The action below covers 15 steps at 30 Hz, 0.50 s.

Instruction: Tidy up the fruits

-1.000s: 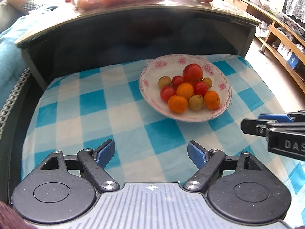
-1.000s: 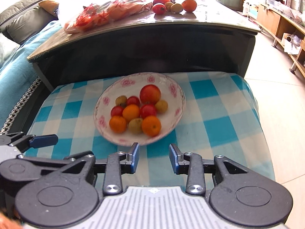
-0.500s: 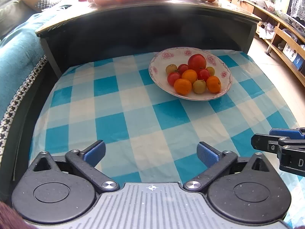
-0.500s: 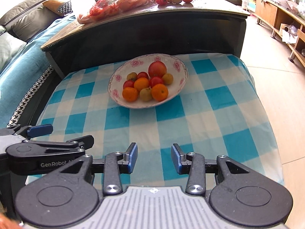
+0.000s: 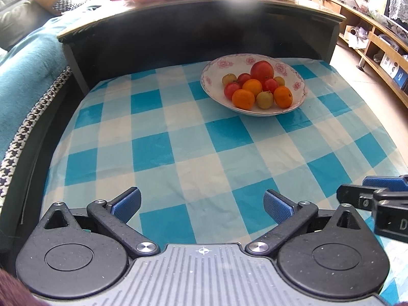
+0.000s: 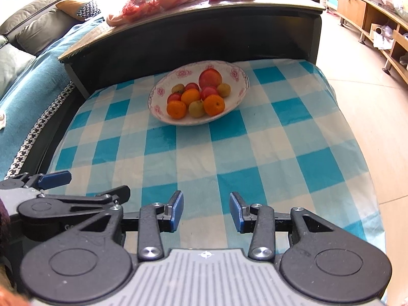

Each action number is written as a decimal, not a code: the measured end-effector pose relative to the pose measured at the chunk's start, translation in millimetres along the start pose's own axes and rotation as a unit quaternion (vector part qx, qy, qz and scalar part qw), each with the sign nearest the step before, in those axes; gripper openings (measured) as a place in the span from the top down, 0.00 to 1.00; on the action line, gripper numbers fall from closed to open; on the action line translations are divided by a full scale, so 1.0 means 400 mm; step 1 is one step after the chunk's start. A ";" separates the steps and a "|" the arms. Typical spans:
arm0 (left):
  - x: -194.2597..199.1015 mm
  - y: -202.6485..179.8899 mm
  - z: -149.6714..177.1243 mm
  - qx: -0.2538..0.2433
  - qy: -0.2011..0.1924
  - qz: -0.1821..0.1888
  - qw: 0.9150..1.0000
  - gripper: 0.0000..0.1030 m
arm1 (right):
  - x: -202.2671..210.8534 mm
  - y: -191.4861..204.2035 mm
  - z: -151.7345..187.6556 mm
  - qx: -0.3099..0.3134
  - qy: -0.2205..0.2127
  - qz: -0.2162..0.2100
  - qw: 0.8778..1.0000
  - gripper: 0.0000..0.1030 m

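Your left tongs [image 5: 201, 202] gape wide, just opened further, nothing between them. Your right tongs [image 6: 206, 211] stand narrowly apart, empty, well short of the fruit bowl [image 6: 238, 94].

Both fisheye views look forward and steeply down along their own blue-padded fingers at the blue-and-white checked cloth [image 5: 193, 137], from near its front edge. The left wrist view sits further left, so the flowered white bowl of red, orange and yellow-green fruit [image 5: 219, 63] lies far off to its upper right; the right wrist view has it [image 6: 158, 97] nearer centre. Both share the cloth, the bowl and the dark table edge [image 5: 193, 7] behind, and each catches the other gripper at its side
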State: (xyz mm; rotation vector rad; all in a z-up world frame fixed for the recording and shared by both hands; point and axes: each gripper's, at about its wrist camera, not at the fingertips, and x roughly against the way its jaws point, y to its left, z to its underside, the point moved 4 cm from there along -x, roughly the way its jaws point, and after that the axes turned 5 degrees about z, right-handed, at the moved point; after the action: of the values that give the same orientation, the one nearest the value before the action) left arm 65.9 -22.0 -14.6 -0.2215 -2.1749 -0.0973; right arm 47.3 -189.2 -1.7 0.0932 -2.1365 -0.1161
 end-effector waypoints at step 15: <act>0.044 -0.007 0.045 -0.004 -0.009 -0.013 1.000 0.00 | 0.044 0.011 0.060 -0.004 0.000 -0.011 1.000 0.59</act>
State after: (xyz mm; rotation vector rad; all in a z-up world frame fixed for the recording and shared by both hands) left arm 41.0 -20.1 -10.7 -0.1997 -2.1968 -0.1182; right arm 17.6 -185.9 0.6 0.1129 -2.1362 -0.1377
